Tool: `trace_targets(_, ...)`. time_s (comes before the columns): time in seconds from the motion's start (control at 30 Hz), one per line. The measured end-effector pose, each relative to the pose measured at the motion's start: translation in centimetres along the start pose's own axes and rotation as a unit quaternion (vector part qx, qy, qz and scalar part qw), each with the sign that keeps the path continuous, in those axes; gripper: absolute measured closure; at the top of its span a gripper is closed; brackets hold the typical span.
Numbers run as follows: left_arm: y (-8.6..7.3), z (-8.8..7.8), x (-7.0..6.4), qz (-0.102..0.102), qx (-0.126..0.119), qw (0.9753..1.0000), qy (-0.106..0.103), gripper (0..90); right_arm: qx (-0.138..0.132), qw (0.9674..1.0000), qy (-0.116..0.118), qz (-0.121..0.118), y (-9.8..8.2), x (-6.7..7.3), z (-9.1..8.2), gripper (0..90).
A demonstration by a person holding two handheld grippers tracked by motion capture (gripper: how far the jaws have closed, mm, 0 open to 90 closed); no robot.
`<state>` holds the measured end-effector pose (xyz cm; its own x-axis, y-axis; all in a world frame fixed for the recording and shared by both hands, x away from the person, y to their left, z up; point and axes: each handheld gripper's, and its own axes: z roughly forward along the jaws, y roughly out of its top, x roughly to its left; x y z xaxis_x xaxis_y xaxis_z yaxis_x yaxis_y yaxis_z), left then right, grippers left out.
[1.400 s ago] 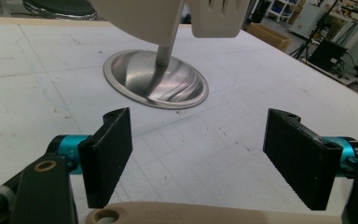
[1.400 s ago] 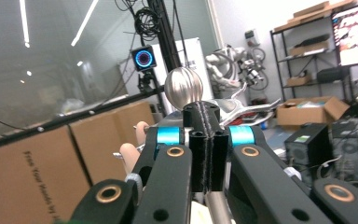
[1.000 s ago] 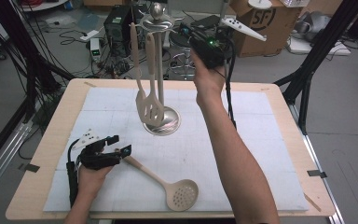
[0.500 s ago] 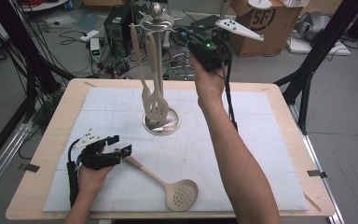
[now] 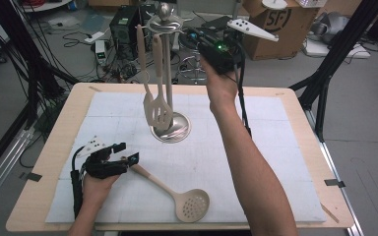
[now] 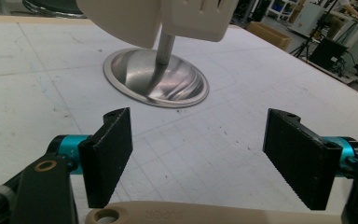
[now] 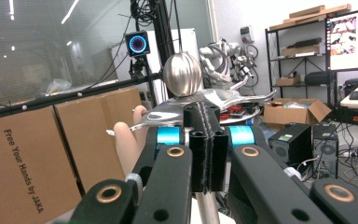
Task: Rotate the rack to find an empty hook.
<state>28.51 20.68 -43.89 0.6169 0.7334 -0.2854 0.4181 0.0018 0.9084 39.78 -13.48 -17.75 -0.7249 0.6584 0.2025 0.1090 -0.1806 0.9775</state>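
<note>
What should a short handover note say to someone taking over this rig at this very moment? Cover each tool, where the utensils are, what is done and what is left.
Left tool: open, low over the table, jaws either side of the slotted spoon's handle, not yet closed on it.
Right tool: shut, raised beside the top of the stand; it seems to hold nothing.
Slotted spoon: flat on the white mat, bowl toward the near edge.
Done: a spatula and another utensil hang on the stand.
Left: probably grip the spoon, lift it and hang it on a free hook.
</note>
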Motion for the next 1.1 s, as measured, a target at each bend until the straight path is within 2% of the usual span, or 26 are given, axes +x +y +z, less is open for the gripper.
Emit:
trace_targets(0.33,0.0,0.01,-0.05,0.0,0.0,1.0,-0.001,24.7,0.012,0.9998,-0.002,-0.018,0.05,0.22,-0.3,90.0)
trace_targets(0.4,0.02,-0.03,-0.05,0.002,0.0,1.0,0.0,24.6,-0.002,0.9997,-0.009,-0.022,0.32,0.28,-0.61,90.0)
trace_targets(0.47,0.0,0.0,-0.04,0.0,0.0,1.0,0.0,24.6,-0.011,0.9997,-0.004,-0.019,0.61,0.22,-0.6,90.0)
trace_targets(0.87,0.01,-0.04,0.0,0.001,0.0,1.0,0.0,24.7,0.003,1.0,0.004,-0.007,0.8,-0.09,0.14,90.0)
trace_targets(1.1,0.01,0.01,-0.12,0.001,-0.001,1.0,0.0,24.7,-0.006,0.9999,0.008,0.001,0.42,0.5,0.24,90.0)
